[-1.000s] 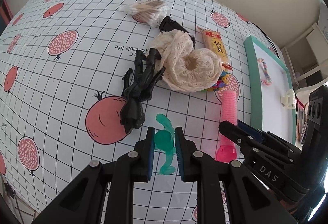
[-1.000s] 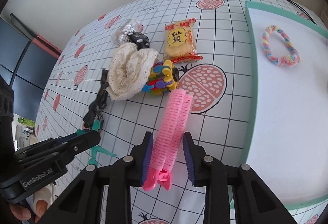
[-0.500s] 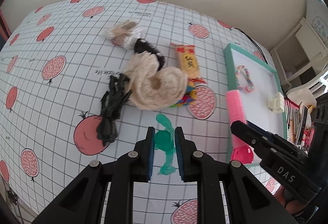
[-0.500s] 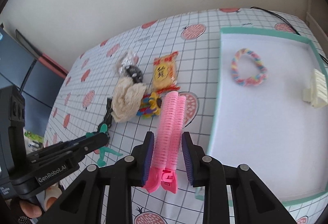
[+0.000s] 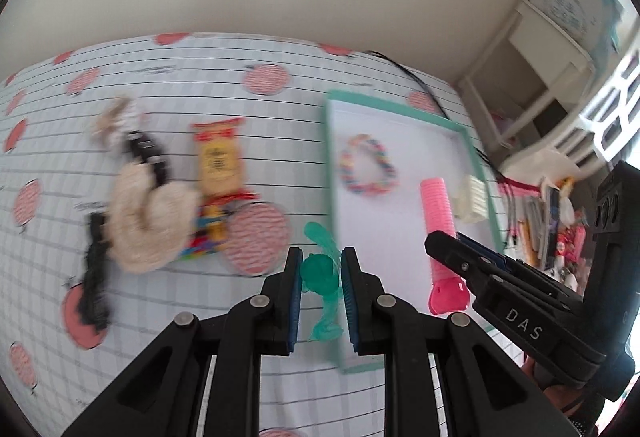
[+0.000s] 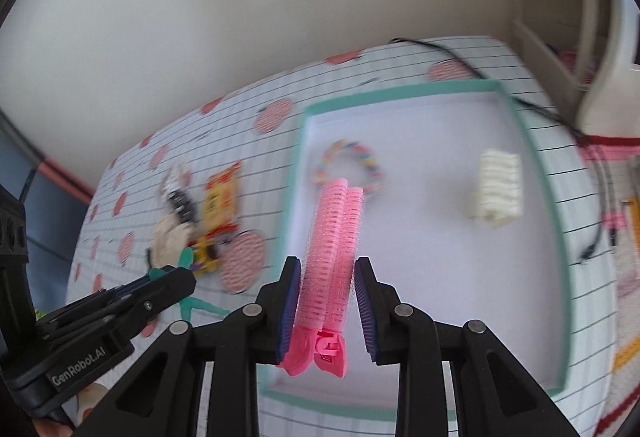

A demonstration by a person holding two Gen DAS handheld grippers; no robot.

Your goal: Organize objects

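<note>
Two fisheye views, each looking forward and down along a gripper's fingers at a gridded tablecloth [image 5: 168,85] backed by a plain wall. The left camera rides behind the left gripper [image 5: 320,291], over the cloth near the tray's [image 5: 476,157] left rim. The right camera rides behind the right gripper [image 6: 326,303] — hanging over the tray [image 6: 548,213] itself. Both frames share the tray, the bracelet [image 5: 368,165] [image 6: 352,167] in it and the heap of objects left of it — and each catches the other gripper at its edge.
</note>
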